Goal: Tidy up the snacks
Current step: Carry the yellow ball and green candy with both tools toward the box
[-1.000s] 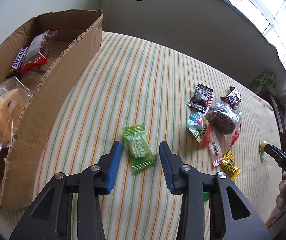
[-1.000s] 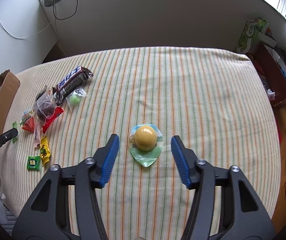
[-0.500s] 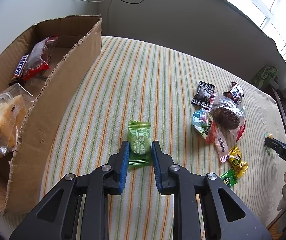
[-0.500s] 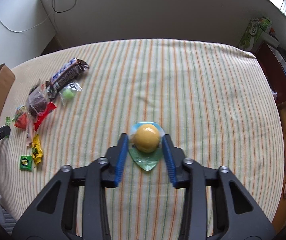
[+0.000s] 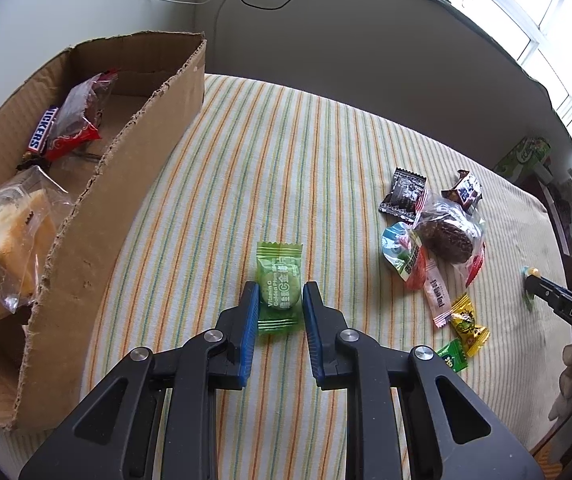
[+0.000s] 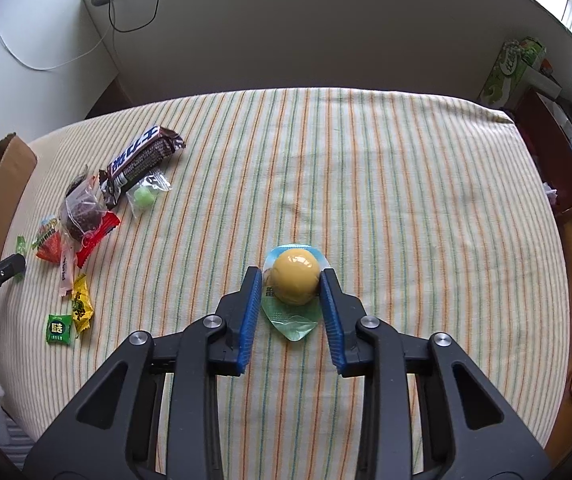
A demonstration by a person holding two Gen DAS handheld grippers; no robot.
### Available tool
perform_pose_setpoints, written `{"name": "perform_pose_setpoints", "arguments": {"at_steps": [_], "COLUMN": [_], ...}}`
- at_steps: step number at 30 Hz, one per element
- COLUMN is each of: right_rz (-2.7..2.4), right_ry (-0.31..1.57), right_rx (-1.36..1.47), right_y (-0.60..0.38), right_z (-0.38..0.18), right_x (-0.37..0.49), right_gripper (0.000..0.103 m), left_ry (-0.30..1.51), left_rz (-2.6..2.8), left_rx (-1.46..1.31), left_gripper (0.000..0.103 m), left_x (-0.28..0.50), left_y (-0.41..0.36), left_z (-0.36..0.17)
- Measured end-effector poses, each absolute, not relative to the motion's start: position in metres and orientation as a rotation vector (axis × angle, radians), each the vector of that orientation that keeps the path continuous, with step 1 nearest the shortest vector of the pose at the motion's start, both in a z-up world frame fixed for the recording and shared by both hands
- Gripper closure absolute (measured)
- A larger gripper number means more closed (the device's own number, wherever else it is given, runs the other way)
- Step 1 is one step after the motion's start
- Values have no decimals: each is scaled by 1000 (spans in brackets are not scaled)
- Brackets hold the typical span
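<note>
Left gripper [image 5: 278, 300] clamping green candy [image 5: 278, 291], right gripper [image 6: 291, 289] clamping yellow jelly cup [image 6: 294, 282]

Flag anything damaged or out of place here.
The cardboard box is ragged: its near wall is torn unevenly along the top edge. Loose snacks lie in a jumbled pile on the tablecloth. Nothing looks spilled.

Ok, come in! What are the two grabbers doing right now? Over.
Left gripper shut on green candy. Right gripper shut on yellow jelly cup. Both on the striped cloth. Cardboard box left, path open.
</note>
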State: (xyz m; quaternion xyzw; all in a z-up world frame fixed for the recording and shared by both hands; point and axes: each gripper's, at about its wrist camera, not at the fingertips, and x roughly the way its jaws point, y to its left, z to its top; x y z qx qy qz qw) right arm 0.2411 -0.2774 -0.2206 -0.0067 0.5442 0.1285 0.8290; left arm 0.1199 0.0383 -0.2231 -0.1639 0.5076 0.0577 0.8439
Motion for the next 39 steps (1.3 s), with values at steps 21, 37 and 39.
{"name": "perform_pose_setpoints", "arguments": {"at_steps": [21, 37, 39], "right_rz": [354, 563, 596], "right_ry": [1068, 983, 975], "right_rx": [-28, -80, -84], "right_y": [-248, -132, -115], "right_z": [-156, -100, -95], "right_x": [229, 226, 226], "right_gripper": [72, 72, 72], "left_ry": [998, 916, 910], "left_rz": [83, 158, 171], "left_rx": [-364, -410, -413], "left_gripper": [82, 83, 83], "left_x": [104, 91, 87], "left_y": [56, 108, 117], "left_z": [-167, -136, -134]}}
